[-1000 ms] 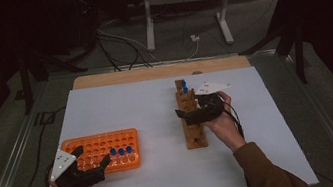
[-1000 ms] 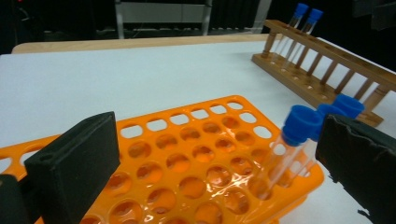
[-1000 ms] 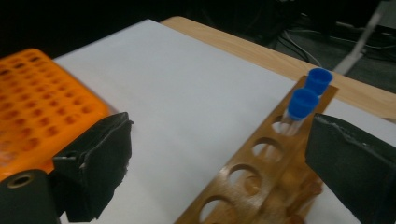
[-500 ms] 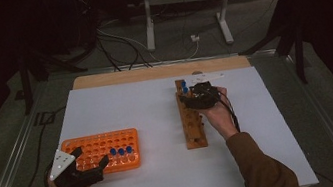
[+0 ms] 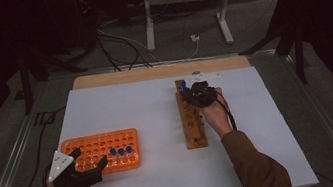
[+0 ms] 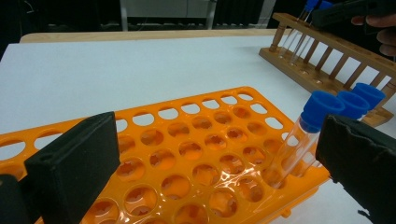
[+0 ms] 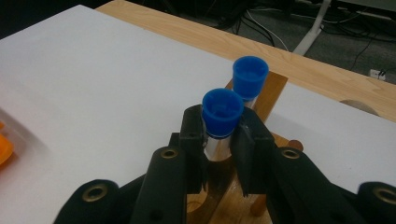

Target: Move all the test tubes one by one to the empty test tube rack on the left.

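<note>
Blue-capped test tubes are moving from the wooden rack (image 5: 192, 120) near the table's far edge to the orange rack (image 5: 105, 151) at its near left. Three tubes (image 6: 343, 105) already stand there. Right gripper (image 7: 219, 135) has just closed, pinching one tube (image 7: 222, 112); another (image 7: 250, 77) remains. Left gripper (image 6: 210, 163), jaws spread, straddles the orange rack.

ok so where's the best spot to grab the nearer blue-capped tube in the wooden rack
On the clear glass just under the blue cap, coming from above. The tube stands upright in the wooden rack, so only its top is free. The right gripper has just closed there, one jaw each side.
</note>
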A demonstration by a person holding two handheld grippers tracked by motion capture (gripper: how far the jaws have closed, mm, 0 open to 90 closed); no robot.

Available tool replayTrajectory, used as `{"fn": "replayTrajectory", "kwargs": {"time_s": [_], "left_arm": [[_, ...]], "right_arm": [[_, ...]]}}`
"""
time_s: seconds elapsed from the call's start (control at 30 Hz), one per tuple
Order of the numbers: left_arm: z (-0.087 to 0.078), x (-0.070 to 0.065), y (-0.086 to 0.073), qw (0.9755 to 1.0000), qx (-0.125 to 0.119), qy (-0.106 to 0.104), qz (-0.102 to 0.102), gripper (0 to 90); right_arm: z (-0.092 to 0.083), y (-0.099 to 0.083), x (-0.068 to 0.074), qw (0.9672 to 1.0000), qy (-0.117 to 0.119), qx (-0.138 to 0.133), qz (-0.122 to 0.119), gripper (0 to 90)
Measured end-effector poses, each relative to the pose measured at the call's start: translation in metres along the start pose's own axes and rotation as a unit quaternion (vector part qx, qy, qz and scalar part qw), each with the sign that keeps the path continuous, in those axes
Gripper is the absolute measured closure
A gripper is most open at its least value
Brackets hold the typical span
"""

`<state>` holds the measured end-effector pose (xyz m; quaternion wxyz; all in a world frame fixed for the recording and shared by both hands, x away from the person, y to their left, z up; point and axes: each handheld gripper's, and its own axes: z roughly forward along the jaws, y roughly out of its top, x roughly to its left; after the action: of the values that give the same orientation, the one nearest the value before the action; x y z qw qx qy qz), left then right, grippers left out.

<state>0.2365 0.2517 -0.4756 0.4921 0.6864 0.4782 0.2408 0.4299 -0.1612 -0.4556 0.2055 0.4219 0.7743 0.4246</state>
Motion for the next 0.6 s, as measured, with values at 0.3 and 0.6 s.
{"fn": "replayTrajectory", "kwargs": {"time_s": [0.3, 0.6], "left_arm": [[-0.0012, 0.0002, -0.0007, 1.0, 0.001, 0.002, 0.003, 0.8], [-0.0021, 0.0005, -0.0012, 1.0, 0.002, 0.004, 0.003, 0.8]], "right_arm": [[0.0065, 0.0025, 0.0022, 1.0, -0.002, 0.001, -0.001, 75.3], [0.0084, 0.0012, 0.0032, 0.9999, -0.011, 0.0, 0.003, 75.6]]}}
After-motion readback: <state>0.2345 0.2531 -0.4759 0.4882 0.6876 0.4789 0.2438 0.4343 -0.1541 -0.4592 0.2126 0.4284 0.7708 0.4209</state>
